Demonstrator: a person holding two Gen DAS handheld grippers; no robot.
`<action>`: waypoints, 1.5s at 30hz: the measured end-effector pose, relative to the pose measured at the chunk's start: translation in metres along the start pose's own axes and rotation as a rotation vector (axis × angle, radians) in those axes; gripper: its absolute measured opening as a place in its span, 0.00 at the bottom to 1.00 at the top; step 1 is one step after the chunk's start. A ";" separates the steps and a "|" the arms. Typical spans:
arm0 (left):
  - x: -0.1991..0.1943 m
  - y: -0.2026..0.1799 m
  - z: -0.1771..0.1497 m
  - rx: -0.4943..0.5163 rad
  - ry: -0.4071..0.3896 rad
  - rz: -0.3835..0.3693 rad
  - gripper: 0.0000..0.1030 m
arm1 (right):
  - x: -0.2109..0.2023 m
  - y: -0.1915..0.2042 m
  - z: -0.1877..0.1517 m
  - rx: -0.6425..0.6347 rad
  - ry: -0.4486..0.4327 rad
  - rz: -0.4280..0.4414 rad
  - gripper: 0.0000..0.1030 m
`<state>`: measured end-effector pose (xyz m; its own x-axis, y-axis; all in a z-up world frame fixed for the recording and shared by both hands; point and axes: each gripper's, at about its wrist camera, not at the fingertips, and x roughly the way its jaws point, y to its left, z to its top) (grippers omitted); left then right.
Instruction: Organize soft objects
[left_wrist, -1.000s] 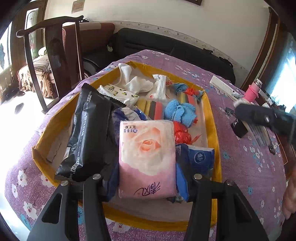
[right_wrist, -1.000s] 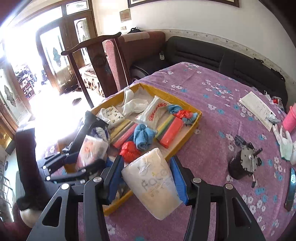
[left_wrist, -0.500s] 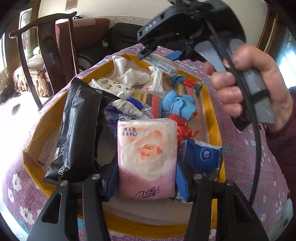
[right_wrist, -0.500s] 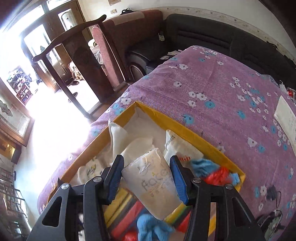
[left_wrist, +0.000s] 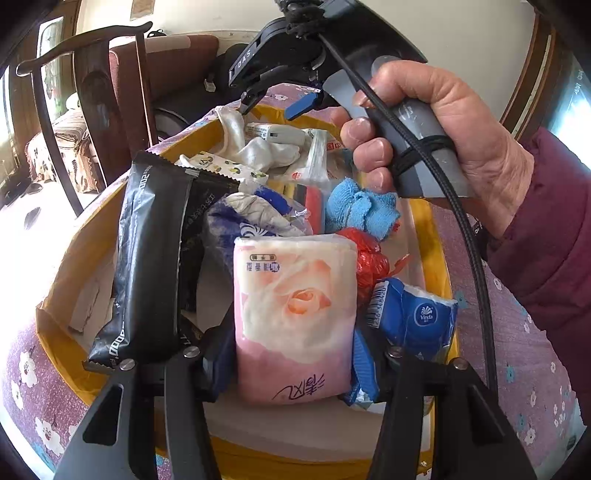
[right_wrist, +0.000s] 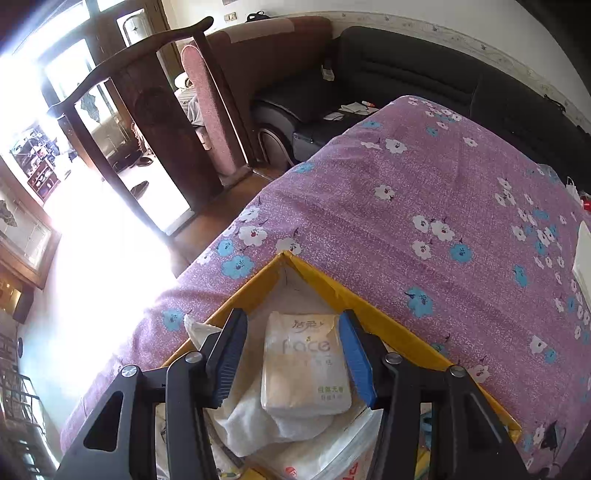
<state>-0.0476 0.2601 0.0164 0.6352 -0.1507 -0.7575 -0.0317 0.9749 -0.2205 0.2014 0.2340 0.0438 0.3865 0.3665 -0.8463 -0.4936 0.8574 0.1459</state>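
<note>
Claws first: the right gripper (right_wrist: 293, 360) has swung from the table's near side to the far corner of the yellow box (right_wrist: 373, 314), its fingers spread wider than the white tissue pack (right_wrist: 304, 369) lying between them on a white cloth (right_wrist: 255, 417). The left gripper (left_wrist: 291, 354), hardly moved, pinches a pink tissue pack (left_wrist: 295, 314); black packet (left_wrist: 147, 251) at nine o'clock, blue pack (left_wrist: 417, 317) at three, right hand (left_wrist: 424, 122) crowding one o'clock.

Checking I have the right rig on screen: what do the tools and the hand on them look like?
The left tool and right tool have black frames, silver screws and blue ribbed pads. The right tool has a grey handle, white "DAS" lettering and a black cable wound round the handle. The hand comes from a maroon sleeve.
</note>
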 end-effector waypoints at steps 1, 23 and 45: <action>0.000 0.000 0.000 -0.005 0.000 -0.004 0.52 | -0.007 -0.003 -0.001 0.016 -0.011 0.008 0.56; -0.072 -0.025 -0.013 -0.004 -0.145 0.107 0.88 | -0.196 -0.055 -0.198 0.034 -0.233 -0.083 0.74; -0.144 -0.116 -0.036 0.115 -0.444 0.304 0.98 | -0.252 -0.064 -0.322 -0.014 -0.377 -0.175 0.82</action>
<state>-0.1631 0.1629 0.1291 0.8761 0.1994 -0.4389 -0.1953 0.9792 0.0552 -0.1153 -0.0295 0.0827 0.7228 0.3245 -0.6101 -0.4047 0.9144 0.0070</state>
